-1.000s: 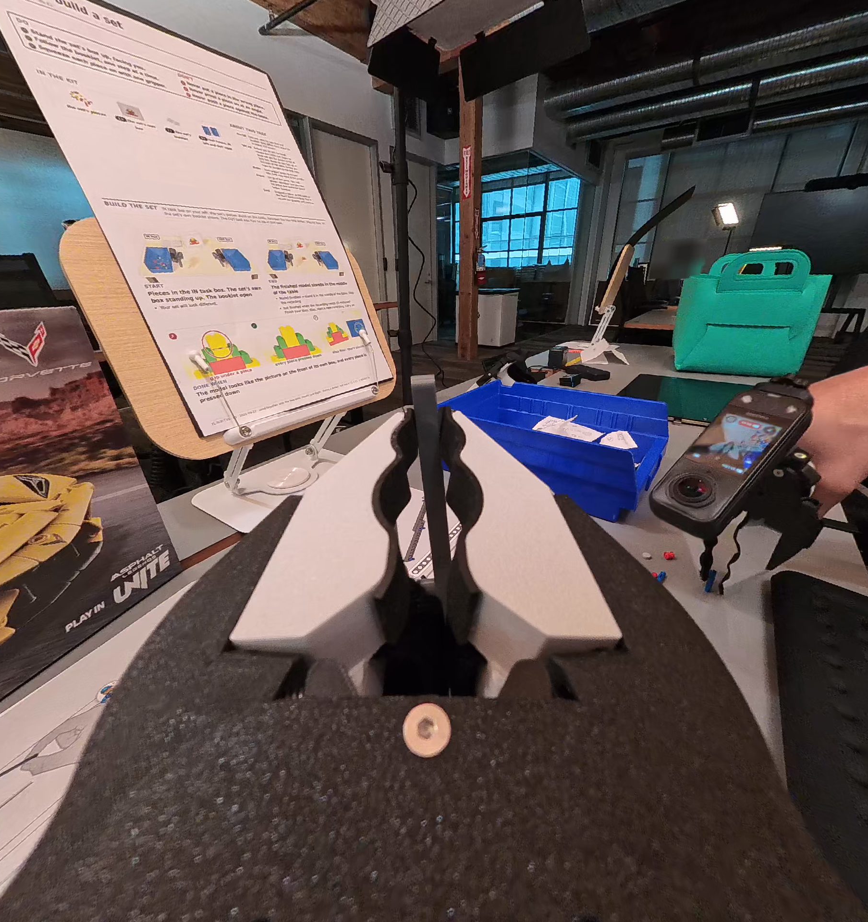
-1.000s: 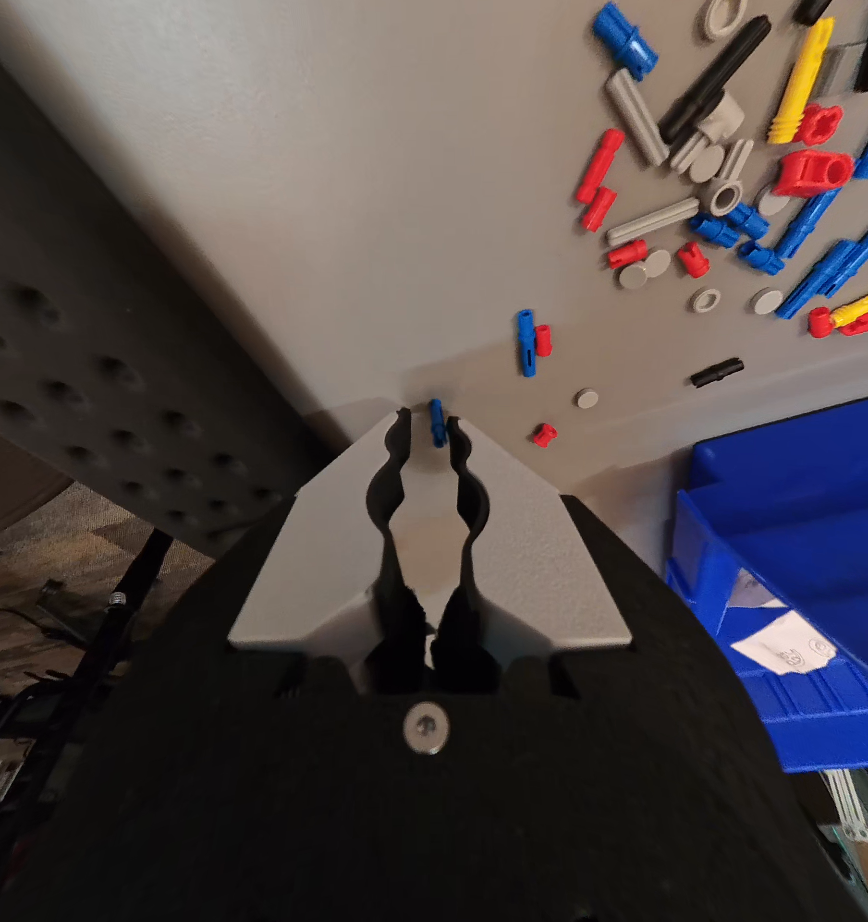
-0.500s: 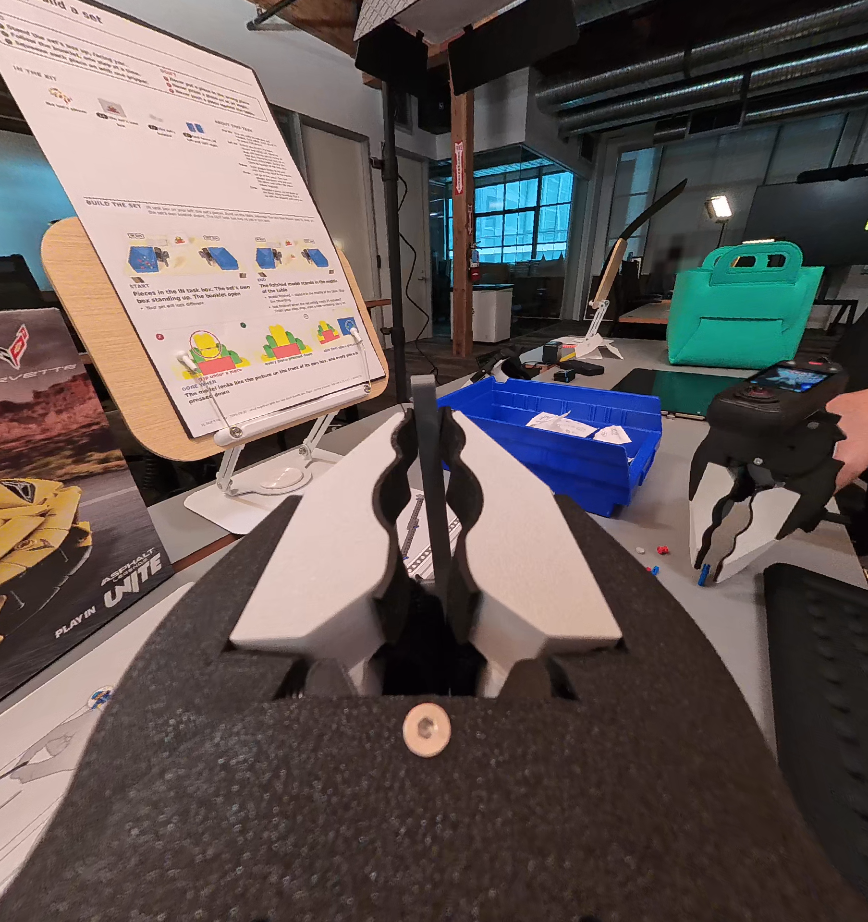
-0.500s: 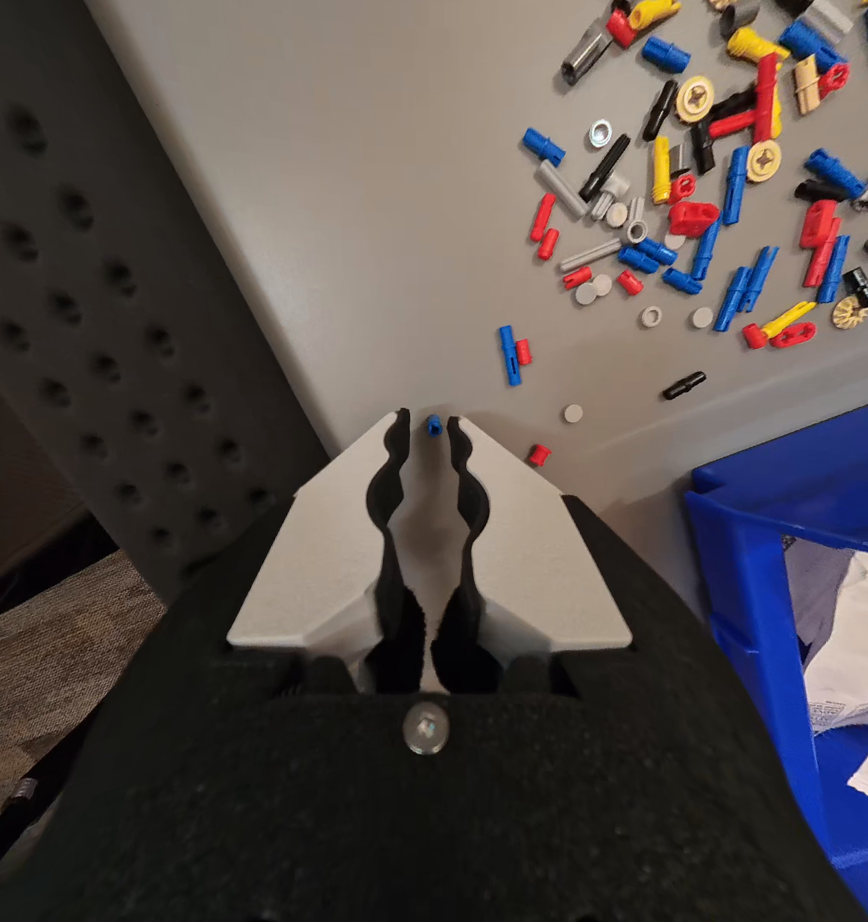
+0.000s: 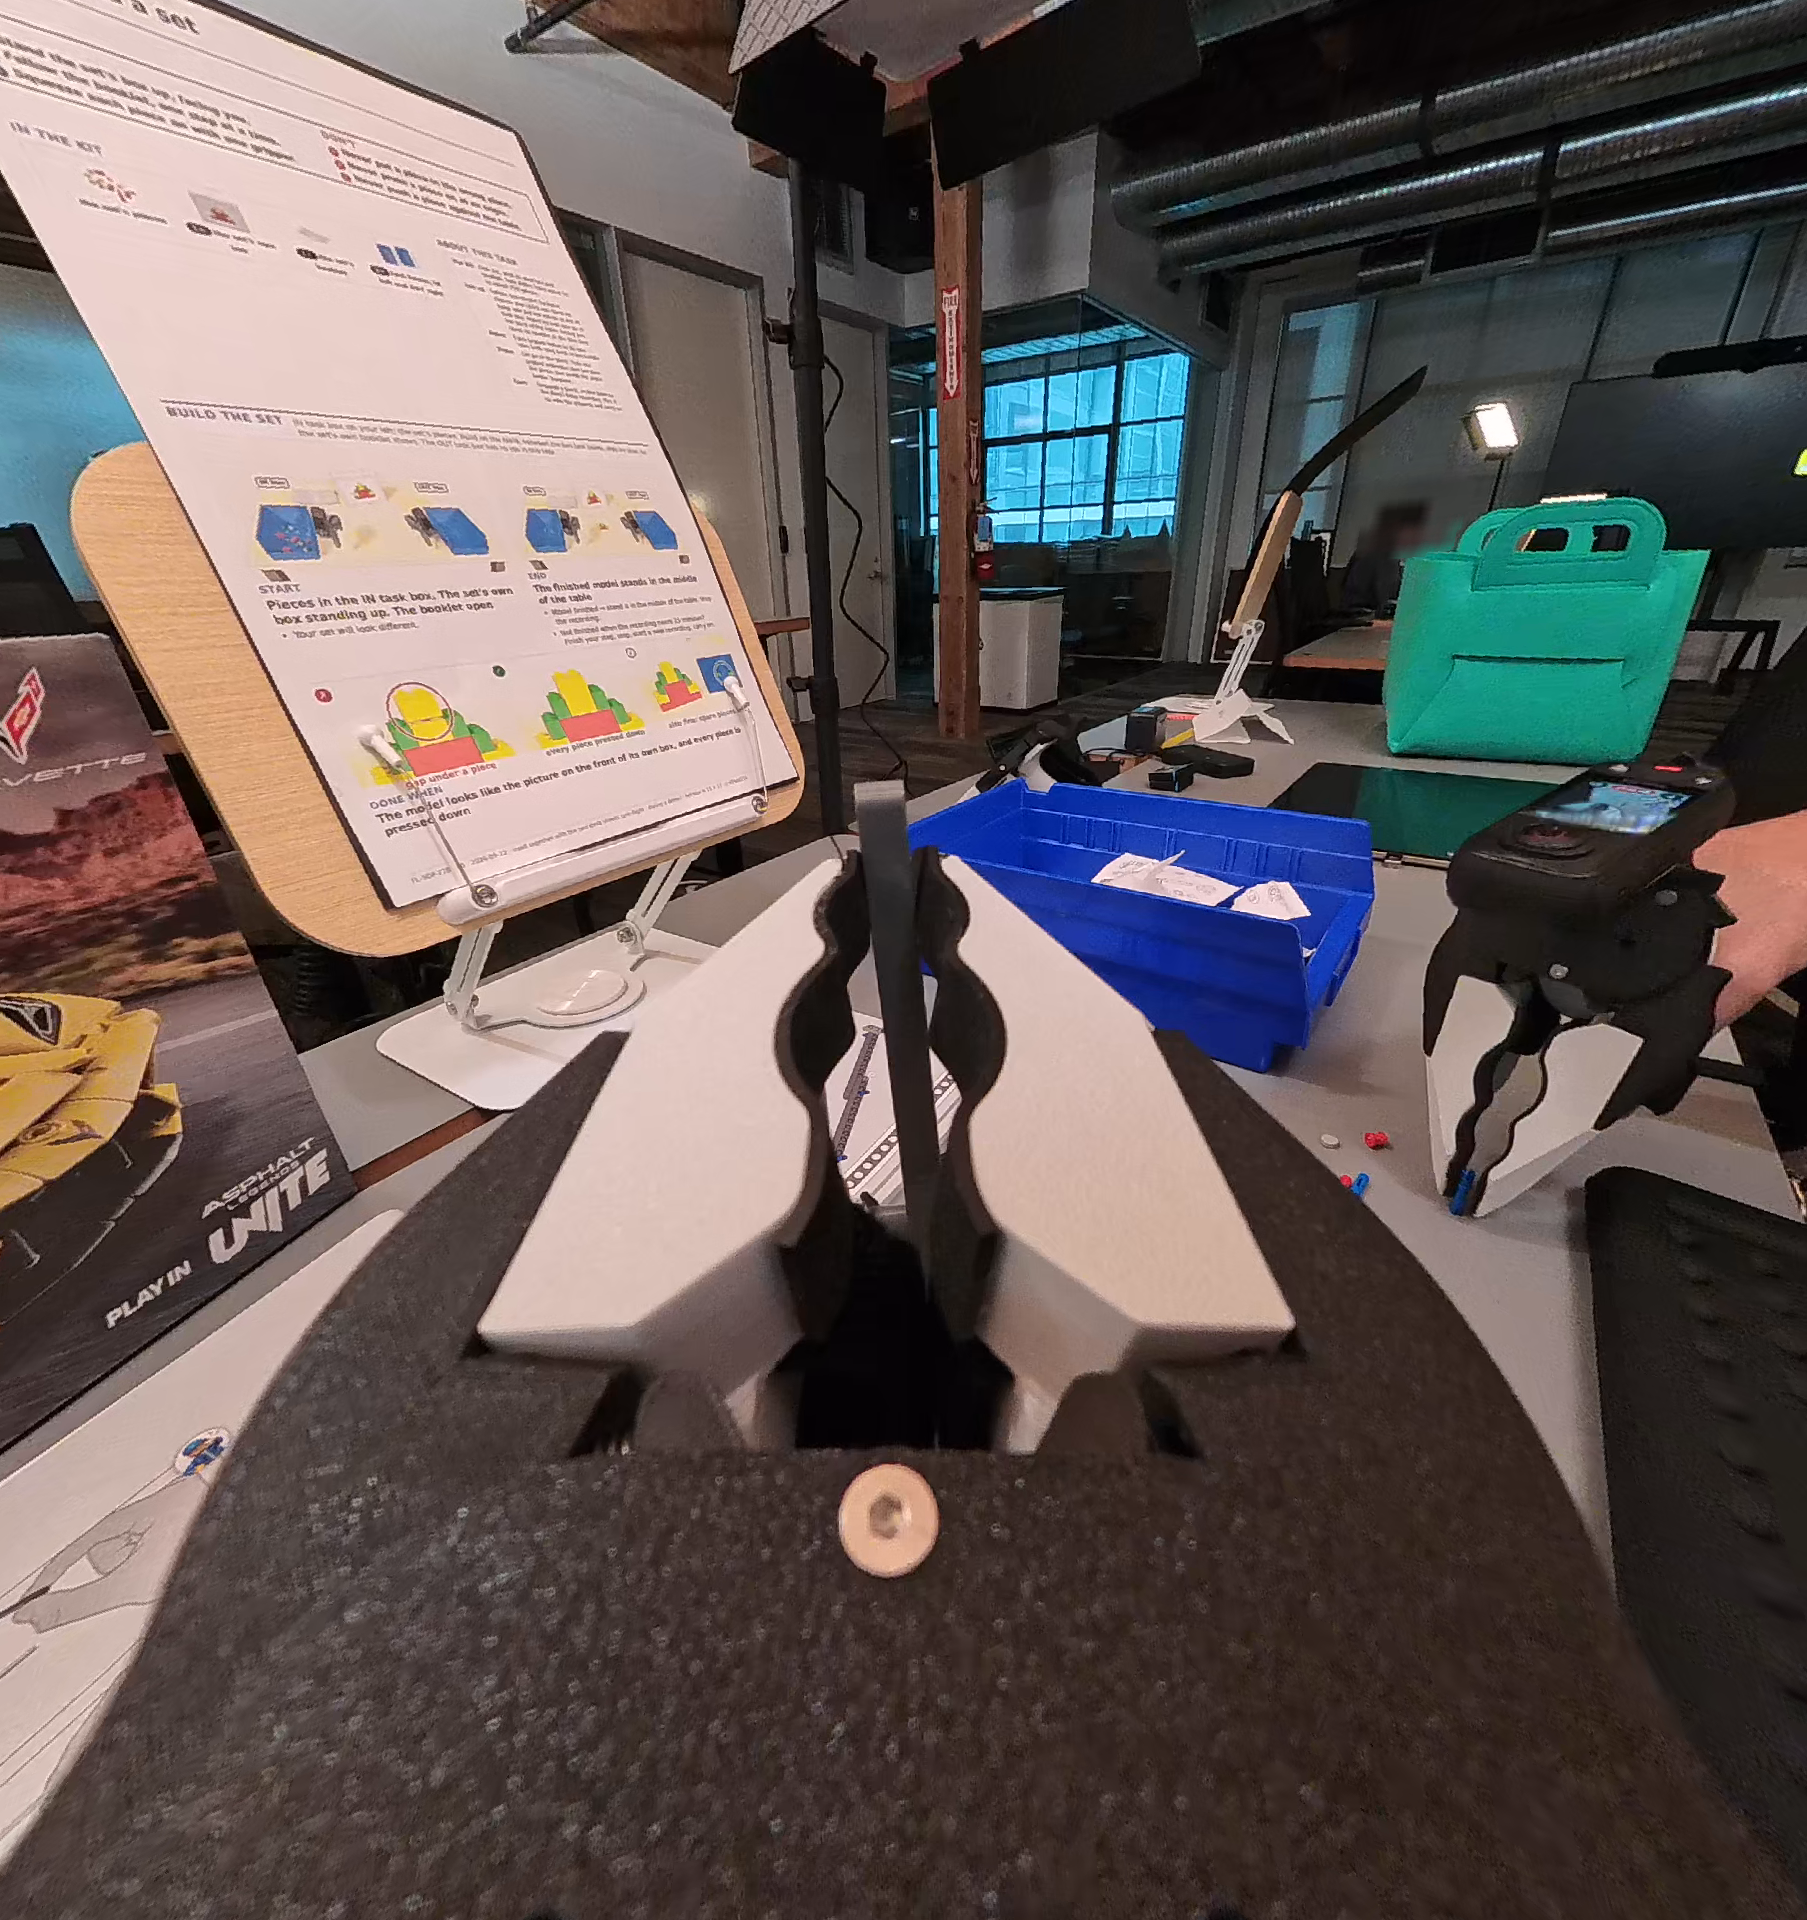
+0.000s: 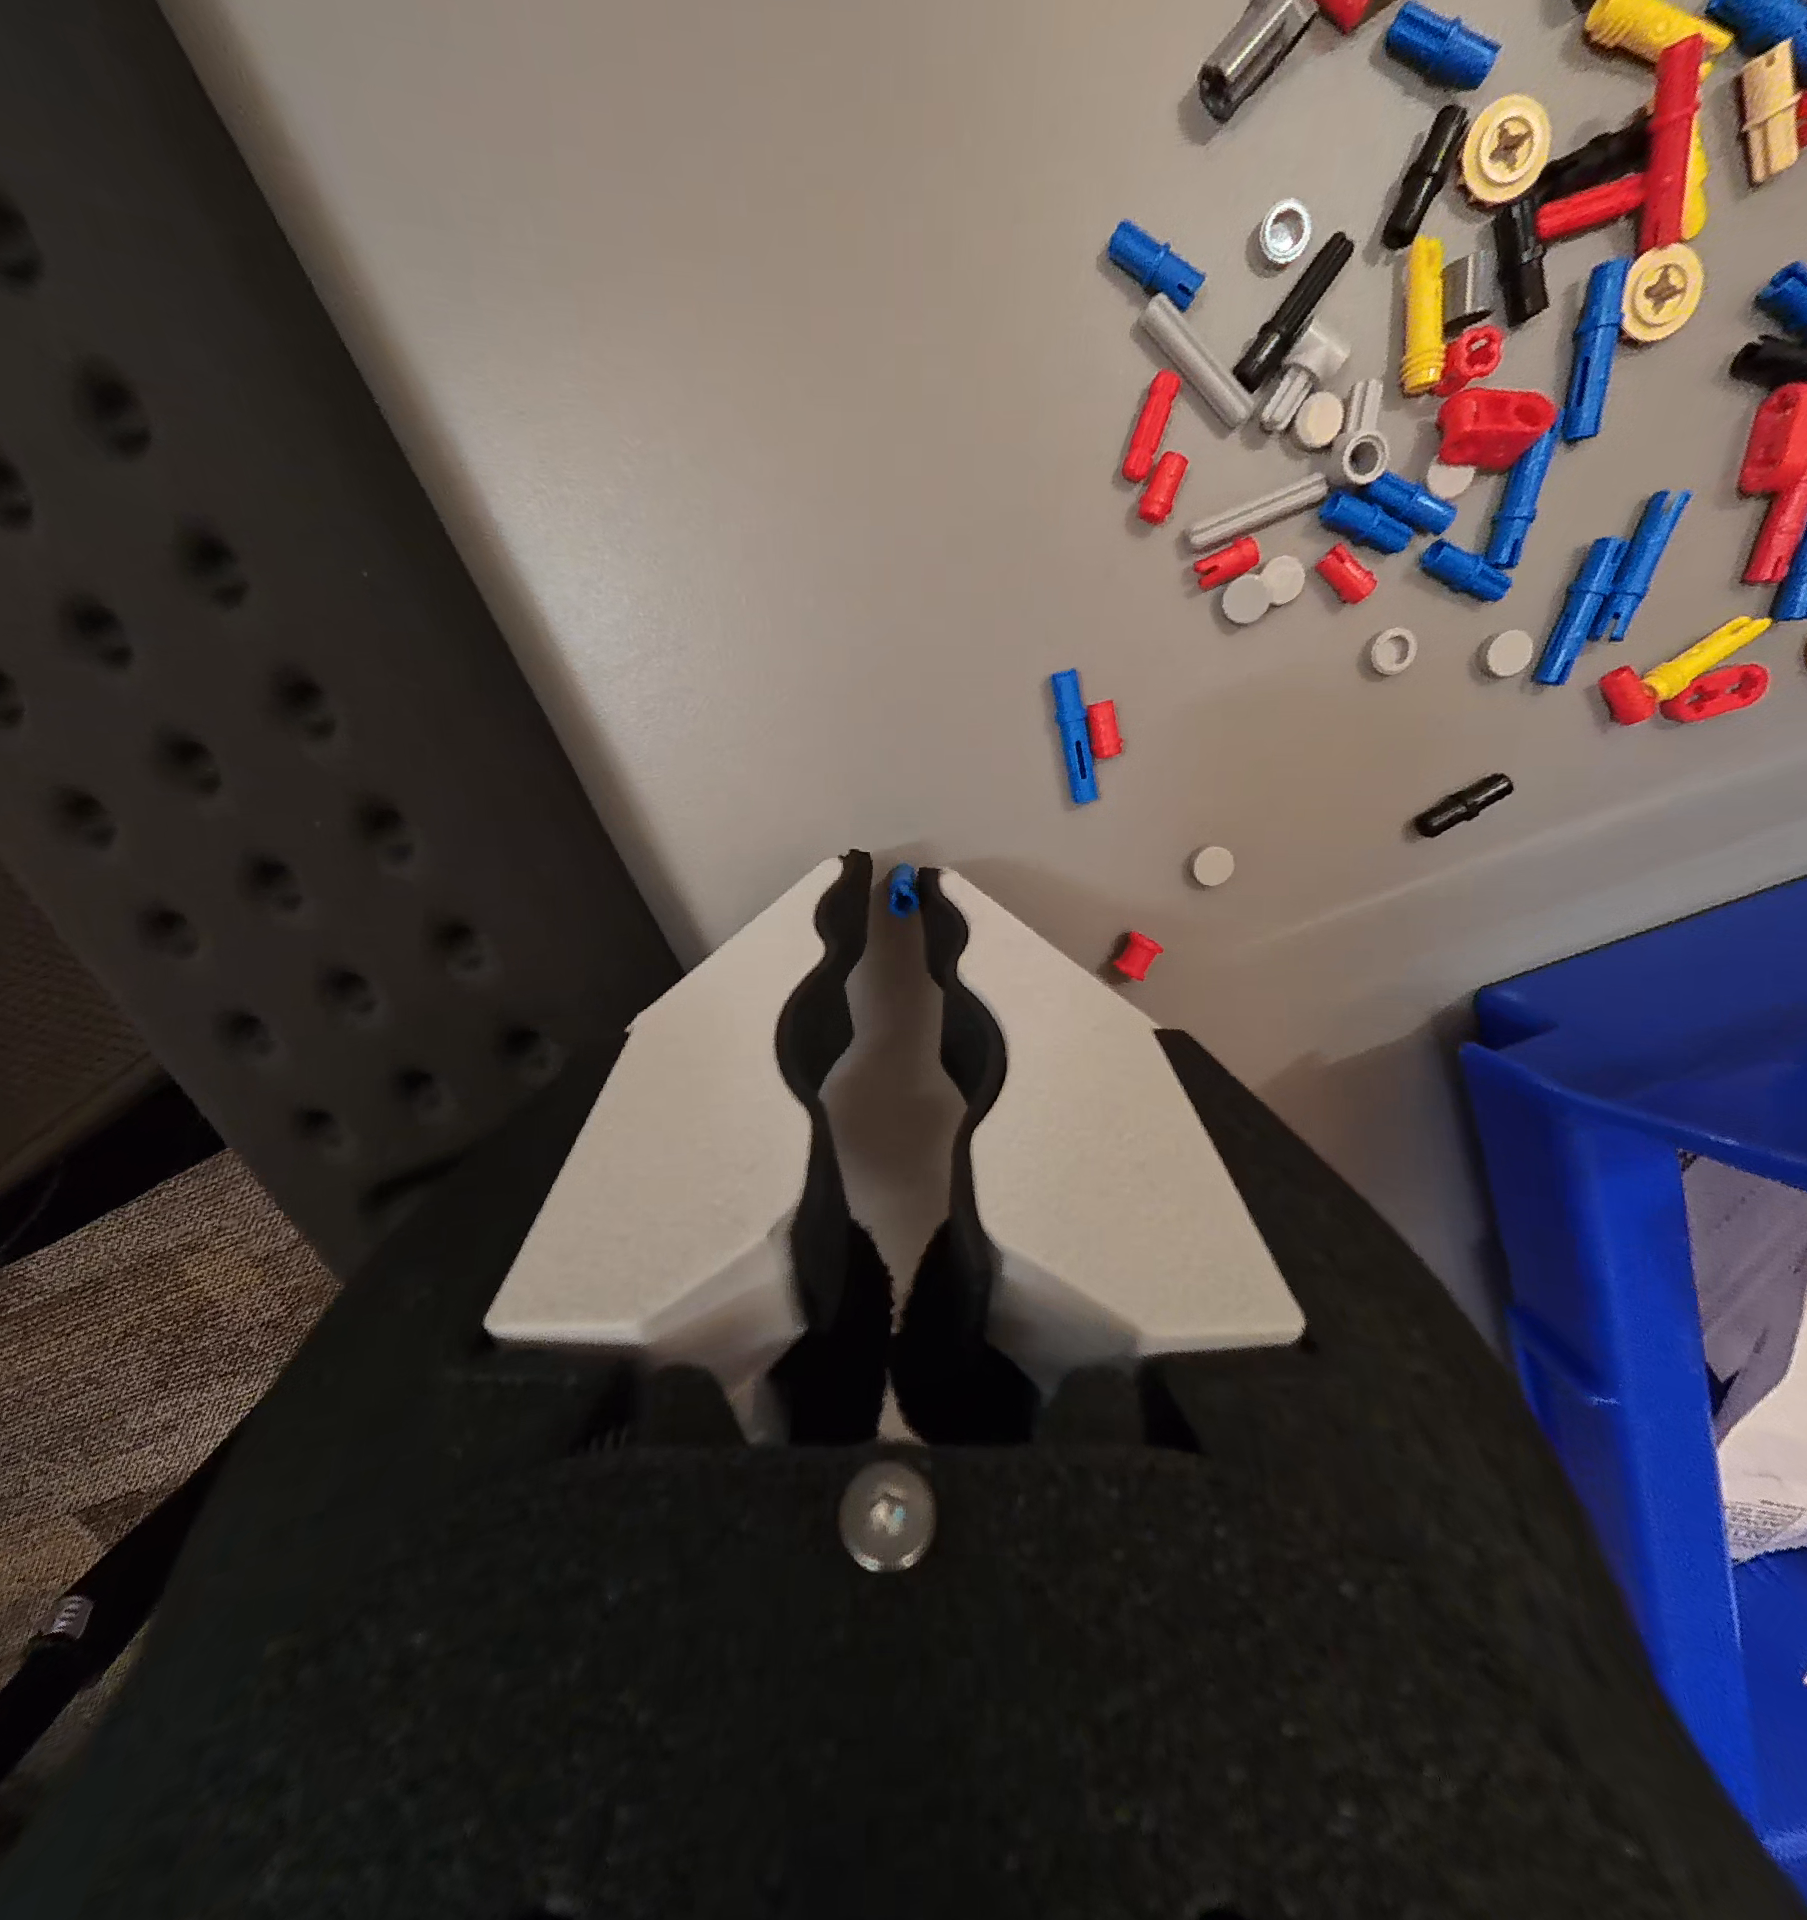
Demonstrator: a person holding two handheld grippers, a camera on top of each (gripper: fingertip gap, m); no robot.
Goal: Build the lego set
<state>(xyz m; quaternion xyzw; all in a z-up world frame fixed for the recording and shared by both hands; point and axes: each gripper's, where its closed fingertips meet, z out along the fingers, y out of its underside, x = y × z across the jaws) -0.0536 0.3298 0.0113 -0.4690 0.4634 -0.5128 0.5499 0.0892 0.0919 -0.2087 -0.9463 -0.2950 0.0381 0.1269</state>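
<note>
Jaws of the left gripper (image 5: 894, 883) clamp a dark grey beam (image 5: 894, 966), upright. Right gripper (image 6: 894, 883) jaws slightly parted around a small blue pin (image 6: 901, 891) near the tabletop (image 6: 774, 416) edge — contact unclear. Advice: close squarely on the pin's middle — then lift straight.

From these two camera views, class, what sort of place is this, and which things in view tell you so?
Probably an open-plan office or lab workspace set up for a building exercise: exposed ceiling ducts, a worktable strewn with small plastic building pieces, and an instruction sheet propped on a stand.
</note>
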